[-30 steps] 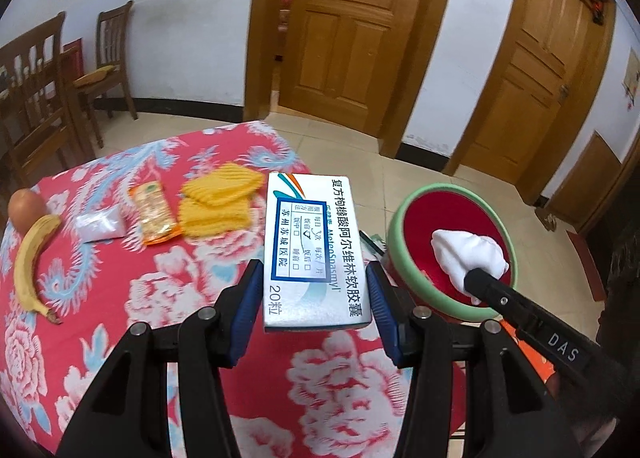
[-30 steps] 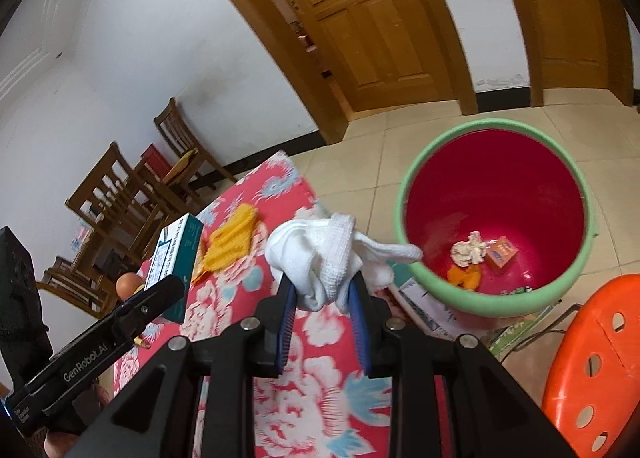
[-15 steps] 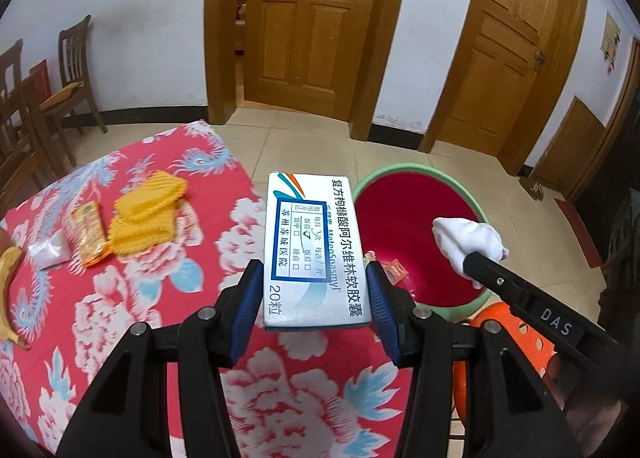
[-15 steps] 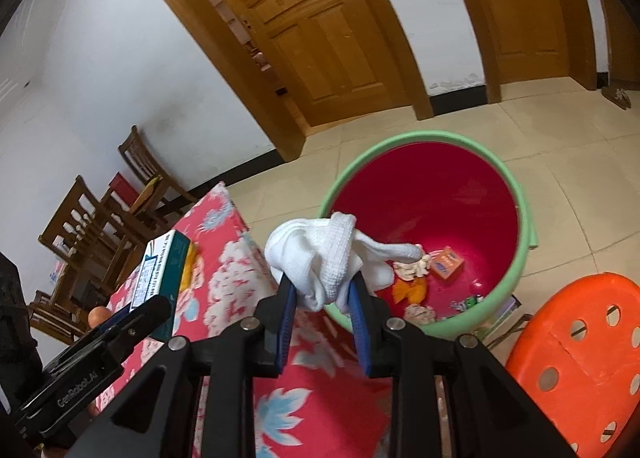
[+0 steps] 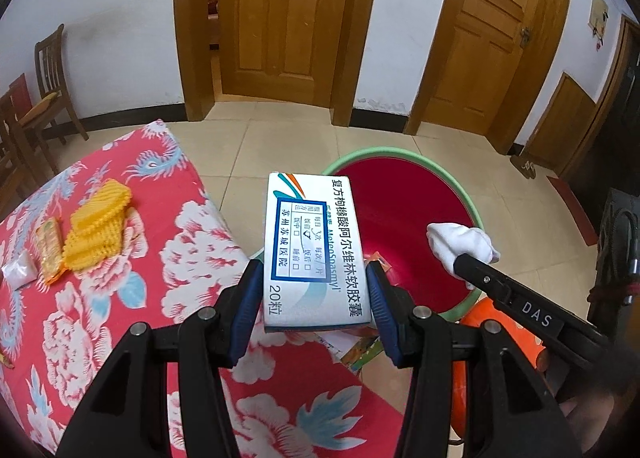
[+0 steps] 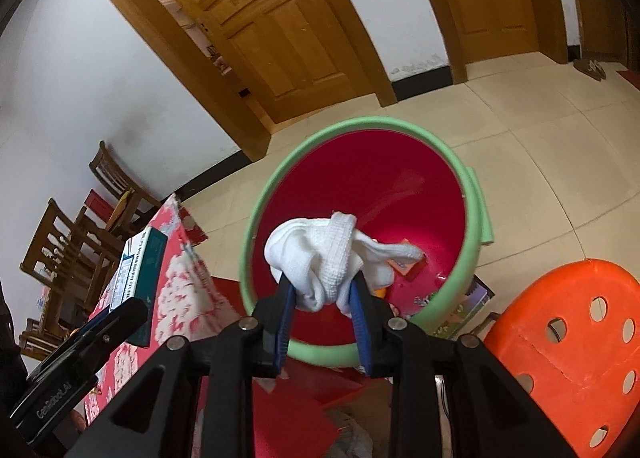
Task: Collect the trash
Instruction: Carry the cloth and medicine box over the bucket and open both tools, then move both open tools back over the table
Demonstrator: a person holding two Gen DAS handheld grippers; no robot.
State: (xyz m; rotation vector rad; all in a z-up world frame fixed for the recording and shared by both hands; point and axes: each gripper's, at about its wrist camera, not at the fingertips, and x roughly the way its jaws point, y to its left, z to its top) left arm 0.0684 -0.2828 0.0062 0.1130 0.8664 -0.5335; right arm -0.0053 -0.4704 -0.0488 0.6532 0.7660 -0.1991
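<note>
My left gripper (image 5: 314, 300) is shut on a white and teal medicine box (image 5: 312, 246) and holds it at the table's edge, beside the near rim of the red bucket (image 5: 408, 218) with a green rim. My right gripper (image 6: 322, 298) is shut on a crumpled white cloth (image 6: 332, 258) and holds it above the bucket's (image 6: 360, 186) opening. The cloth (image 5: 460, 244) also shows in the left wrist view. Several scraps lie at the bucket's bottom. The box (image 6: 138, 278) shows at the left of the right wrist view.
A table with a red floral cloth (image 5: 120, 298) carries yellow foam nets (image 5: 98, 230), an orange wrapper (image 5: 50, 246) and a small white packet (image 5: 18, 270). An orange stool (image 6: 560, 338) stands right of the bucket. Wooden chairs (image 6: 80, 234) and doors stand behind.
Both grippers have moved towards the bucket. The cloth is now over its opening, and the box has come from over the table to the table's edge by the bucket rim.
</note>
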